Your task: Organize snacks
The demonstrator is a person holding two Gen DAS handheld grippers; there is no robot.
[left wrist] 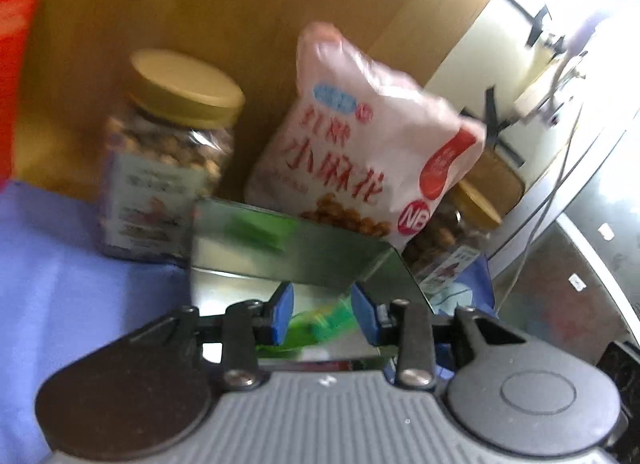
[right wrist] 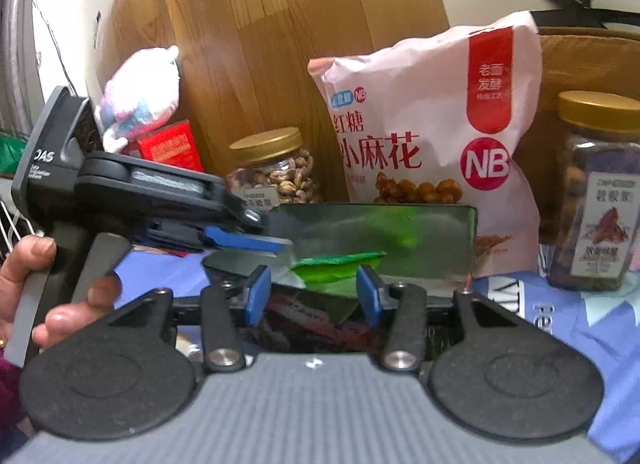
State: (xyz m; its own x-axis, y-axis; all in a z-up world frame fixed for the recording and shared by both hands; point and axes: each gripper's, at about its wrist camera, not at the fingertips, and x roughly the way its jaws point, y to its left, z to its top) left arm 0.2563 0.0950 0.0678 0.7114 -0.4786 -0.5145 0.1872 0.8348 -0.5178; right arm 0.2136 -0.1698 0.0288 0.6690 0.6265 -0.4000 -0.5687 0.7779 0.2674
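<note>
left gripper point(right wrist: 248, 240) clenched on silver packet point(right wrist: 384, 240) edge | right gripper point(right wrist: 312, 296) released, packet between its pads, untouched | pink snack bag point(right wrist: 432, 124) behind

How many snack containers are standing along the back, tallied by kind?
Gold-lidded jars: 2, one left of the bag, one right of it
Pink bag: 1
Red box: 1
Total: 4

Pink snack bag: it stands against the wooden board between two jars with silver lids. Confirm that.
Not quite. The pink snack bag does stand against the wooden board between two jars, but the right wrist view shows their lids are gold, not silver.
</note>
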